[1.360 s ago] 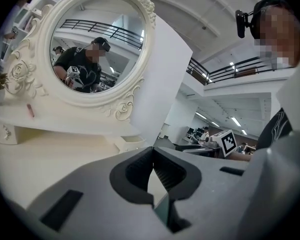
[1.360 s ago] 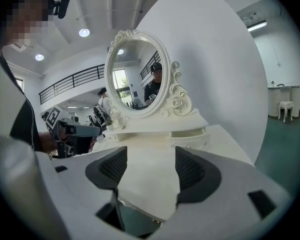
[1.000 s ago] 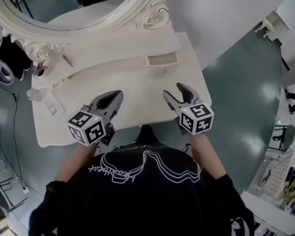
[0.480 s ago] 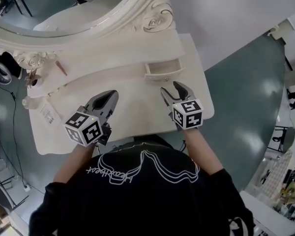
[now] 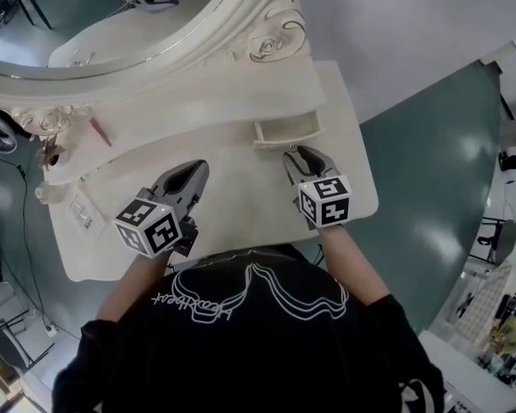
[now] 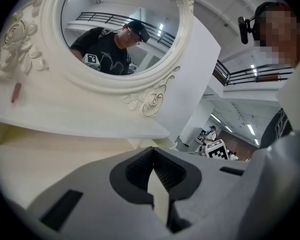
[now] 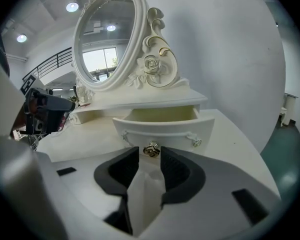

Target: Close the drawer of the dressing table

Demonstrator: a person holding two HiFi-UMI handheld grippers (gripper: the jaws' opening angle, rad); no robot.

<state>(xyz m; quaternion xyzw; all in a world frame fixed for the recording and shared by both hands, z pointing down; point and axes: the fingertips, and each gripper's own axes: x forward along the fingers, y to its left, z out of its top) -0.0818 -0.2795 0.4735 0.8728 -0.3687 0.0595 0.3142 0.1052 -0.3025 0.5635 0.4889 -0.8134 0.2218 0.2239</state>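
The white dressing table (image 5: 241, 188) has one small drawer (image 5: 285, 132) pulled out under its raised shelf. In the right gripper view the drawer (image 7: 162, 124) stands open, its inside bare, with a brass knob (image 7: 151, 149) on its curved front. My right gripper (image 5: 299, 155) points at that front. Its jaws are closing, and the knob sits just beyond the tips of my right gripper (image 7: 150, 158), with nothing pressed between the pads. My left gripper (image 5: 195, 169) hovers over the table's middle, to the drawer's left. In its own view the left gripper (image 6: 153, 154) is shut with its tips touching, holding nothing.
An oval mirror (image 5: 112, 15) in a carved white frame rises behind the shelf. A reddish stick (image 5: 96, 132), a small jar (image 5: 43, 192) and a clear box (image 5: 82, 215) lie at the table's left end. The table's right edge (image 5: 365, 175) drops to green floor.
Both grippers have moved forward and down over the table. The right one has come up close to the drawer front and its jaws have narrowed. The left one stays shut.
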